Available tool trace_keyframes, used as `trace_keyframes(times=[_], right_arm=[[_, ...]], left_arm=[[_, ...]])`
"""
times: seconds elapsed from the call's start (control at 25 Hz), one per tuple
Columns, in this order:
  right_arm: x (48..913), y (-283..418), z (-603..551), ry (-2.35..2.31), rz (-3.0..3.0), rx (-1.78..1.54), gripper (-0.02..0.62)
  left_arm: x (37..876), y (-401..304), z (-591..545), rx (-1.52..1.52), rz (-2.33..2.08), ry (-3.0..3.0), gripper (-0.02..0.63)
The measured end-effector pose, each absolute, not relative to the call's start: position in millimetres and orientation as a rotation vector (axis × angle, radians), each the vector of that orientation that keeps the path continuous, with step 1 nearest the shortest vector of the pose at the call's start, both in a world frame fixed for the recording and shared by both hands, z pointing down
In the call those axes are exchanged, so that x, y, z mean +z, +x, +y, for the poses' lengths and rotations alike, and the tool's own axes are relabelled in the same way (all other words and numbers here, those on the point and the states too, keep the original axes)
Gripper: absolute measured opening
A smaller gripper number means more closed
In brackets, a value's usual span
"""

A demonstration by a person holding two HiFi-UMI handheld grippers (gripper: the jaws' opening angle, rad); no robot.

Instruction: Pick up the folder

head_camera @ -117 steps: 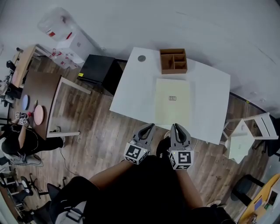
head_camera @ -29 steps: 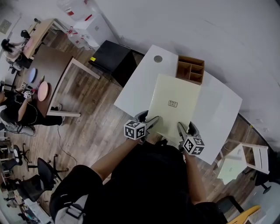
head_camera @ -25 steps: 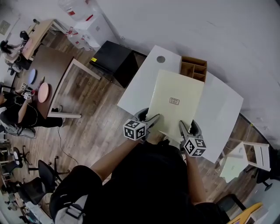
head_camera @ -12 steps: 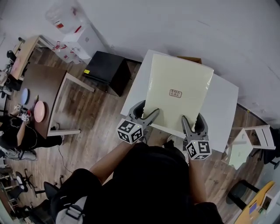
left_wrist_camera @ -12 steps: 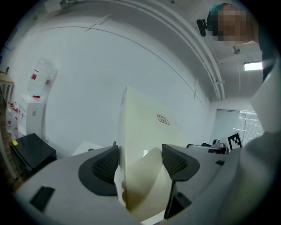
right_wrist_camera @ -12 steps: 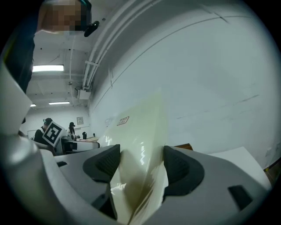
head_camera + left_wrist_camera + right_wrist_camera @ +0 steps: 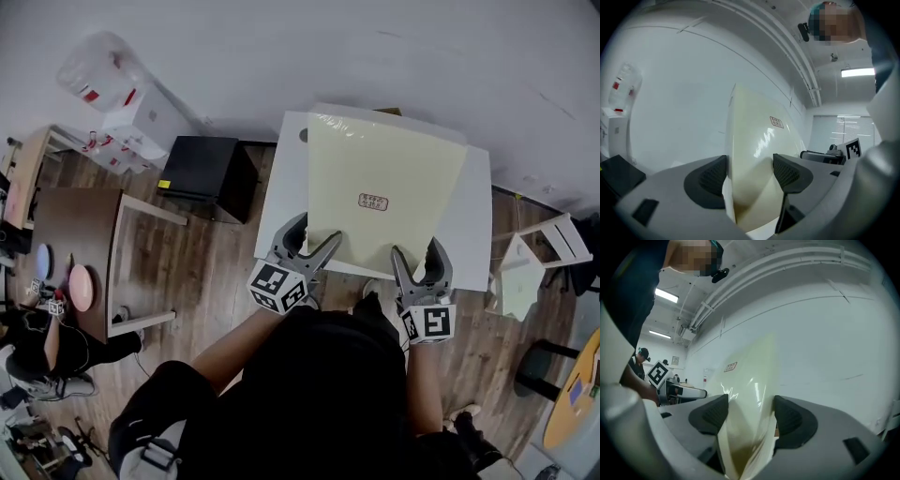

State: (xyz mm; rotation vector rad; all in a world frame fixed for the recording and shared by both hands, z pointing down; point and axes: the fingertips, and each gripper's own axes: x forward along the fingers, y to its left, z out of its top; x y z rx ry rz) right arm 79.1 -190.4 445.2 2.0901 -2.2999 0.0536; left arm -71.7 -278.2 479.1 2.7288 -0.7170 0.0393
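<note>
The folder [image 7: 384,192] is a large pale yellow sheet with a small label at its middle. It is held up off the white table [image 7: 476,234], tilted toward me. My left gripper [image 7: 316,234] is shut on its near left edge and my right gripper [image 7: 419,255] on its near right edge. In the left gripper view the folder [image 7: 759,154] stands edge-on between the pads [image 7: 712,176]. The right gripper view shows the same pinch, with the folder [image 7: 750,380] bowing between the pads [image 7: 790,418].
A sliver of a wooden organizer [image 7: 389,111] shows behind the folder's top edge. A black cabinet [image 7: 202,173] stands left of the table, a brown table [image 7: 75,244] farther left. A white stool [image 7: 539,253] is at the right. The wall lies just beyond the table.
Both grippers closed on the folder's near edge and raised it off the table. It now stands higher and steeper and hides most of the organizer and the table top.
</note>
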Motion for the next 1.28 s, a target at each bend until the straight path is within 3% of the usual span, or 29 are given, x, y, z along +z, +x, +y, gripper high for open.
trace_keyframes(times=[0.44,1.28], right_arm=[[444,89,-151,2.262,-2.215,0.038,0.314],[438,87,-167,2.167,-2.301,-0.025,0.313]], left_arm=[[469,-54,-254,0.022,-0.623,2.799,0.322],[462,-63,-258,0.014,-0.759,2.783,0.322]])
